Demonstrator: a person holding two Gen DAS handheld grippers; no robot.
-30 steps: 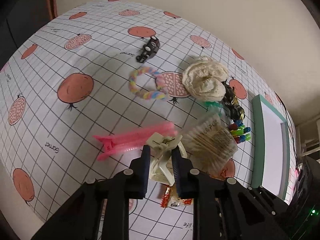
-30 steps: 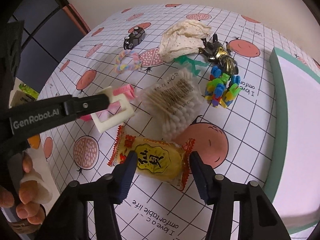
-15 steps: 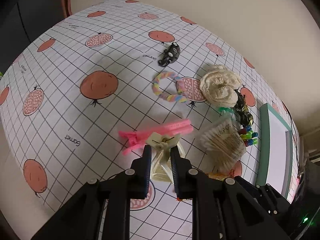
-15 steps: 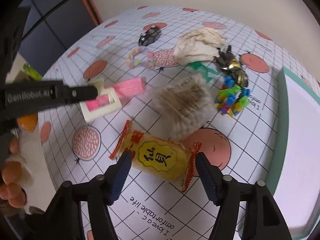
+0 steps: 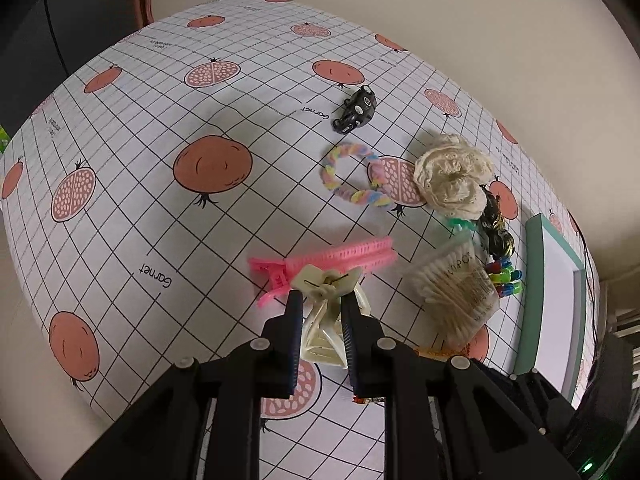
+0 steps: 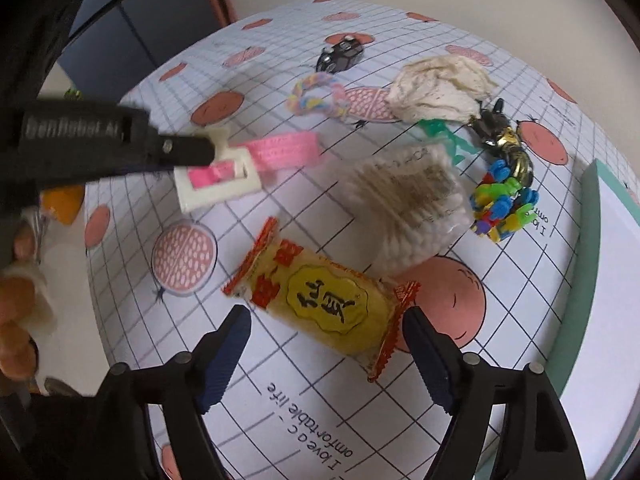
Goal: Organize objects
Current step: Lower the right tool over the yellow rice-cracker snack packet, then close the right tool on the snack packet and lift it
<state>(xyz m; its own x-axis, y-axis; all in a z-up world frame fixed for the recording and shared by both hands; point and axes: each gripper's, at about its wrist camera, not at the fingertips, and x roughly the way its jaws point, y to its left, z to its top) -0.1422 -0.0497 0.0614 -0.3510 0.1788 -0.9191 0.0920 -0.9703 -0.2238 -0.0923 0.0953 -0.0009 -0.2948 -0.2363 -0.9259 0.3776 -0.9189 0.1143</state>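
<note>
My left gripper (image 5: 320, 300) is shut on a cream hair claw clip (image 5: 326, 284) and holds it off the table, just above a pink hair clip (image 5: 332, 260). From the right wrist view the same cream clip (image 6: 218, 190) hangs in the left gripper's fingertips (image 6: 192, 148), with the pink clip (image 6: 284, 150) behind it. My right gripper (image 6: 326, 320) is open, its fingers on either side of a yellow snack packet (image 6: 320, 300) that lies on the cloth. Just beyond the packet lies a bag of cotton swabs (image 6: 404, 200).
On the pomegranate-print tablecloth (image 5: 160, 200) lie a pastel ring (image 5: 352, 178), a black toy car (image 5: 356, 110), a cream lace cloth (image 5: 452, 178), coloured bricks (image 6: 502, 208) and a dark gold toy (image 6: 504, 140). A green-rimmed tray (image 6: 580, 280) stands at the right. A person's hand (image 6: 16, 300) is at the left edge.
The left gripper has risen and drawn back with the cream clip in it, so the table looks farther off. The right gripper stays open over the snack packet, slightly higher.
</note>
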